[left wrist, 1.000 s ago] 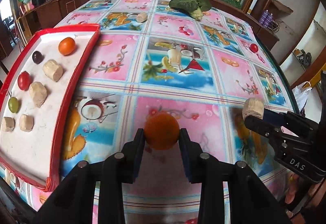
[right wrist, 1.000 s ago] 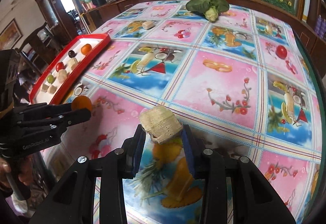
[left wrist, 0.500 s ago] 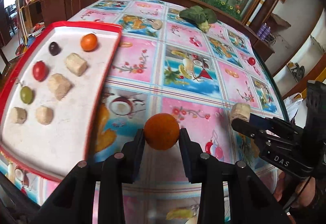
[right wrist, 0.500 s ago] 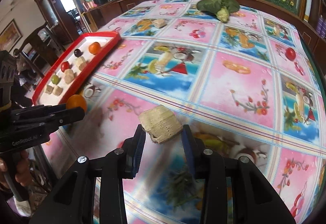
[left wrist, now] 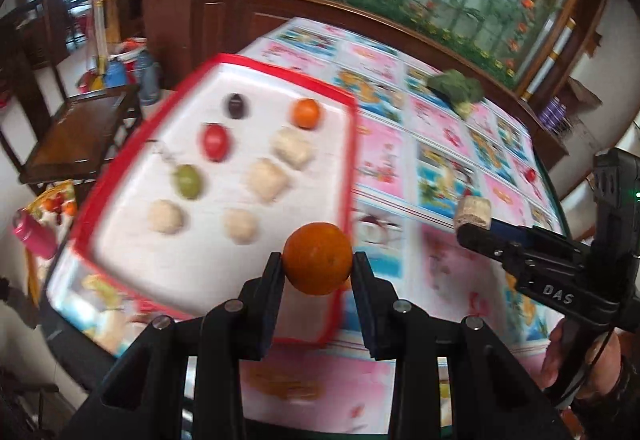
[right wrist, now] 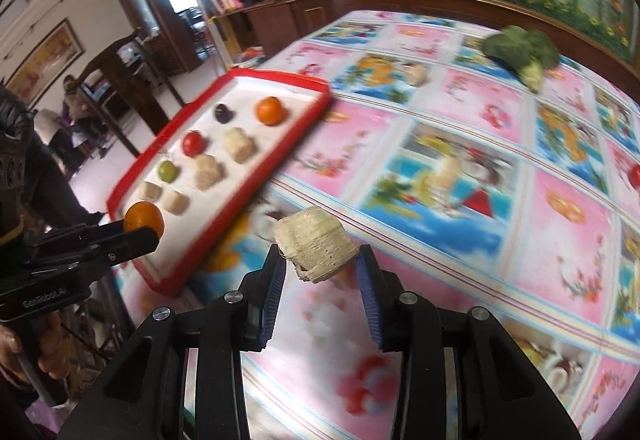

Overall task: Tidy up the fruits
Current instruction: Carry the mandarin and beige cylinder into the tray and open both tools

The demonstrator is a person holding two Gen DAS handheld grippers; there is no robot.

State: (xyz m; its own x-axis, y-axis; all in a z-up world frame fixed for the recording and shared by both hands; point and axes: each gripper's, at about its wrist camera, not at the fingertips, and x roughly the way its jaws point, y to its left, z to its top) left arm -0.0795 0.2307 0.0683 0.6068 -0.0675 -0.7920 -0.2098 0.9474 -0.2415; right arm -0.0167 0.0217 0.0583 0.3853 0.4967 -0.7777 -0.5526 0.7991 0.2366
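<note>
My left gripper (left wrist: 318,268) is shut on an orange (left wrist: 318,258) and holds it in the air over the near right corner of a red-rimmed white tray (left wrist: 352,144). The tray holds another orange (left wrist: 306,113), a dark plum (left wrist: 235,106), a red tomato (left wrist: 215,141), a green fruit (left wrist: 187,181) and several beige blocks. My right gripper (right wrist: 320,268) is shut on a beige fibrous block (right wrist: 316,246) above the tablecloth, right of the tray (right wrist: 240,192). The left gripper (right wrist: 144,236) and its orange (right wrist: 143,219) also show in the right wrist view.
A green leafy vegetable (right wrist: 520,52) lies at the table's far side. A beige block (right wrist: 418,73) sits near it and a red fruit (right wrist: 635,176) lies at the right edge. A wooden chair (left wrist: 76,128) stands left of the table. Cabinets line the back.
Both grippers have swung left toward the tray with their loads. The left gripper's orange now hangs over the tray's near right corner. The views are motion blurred.
</note>
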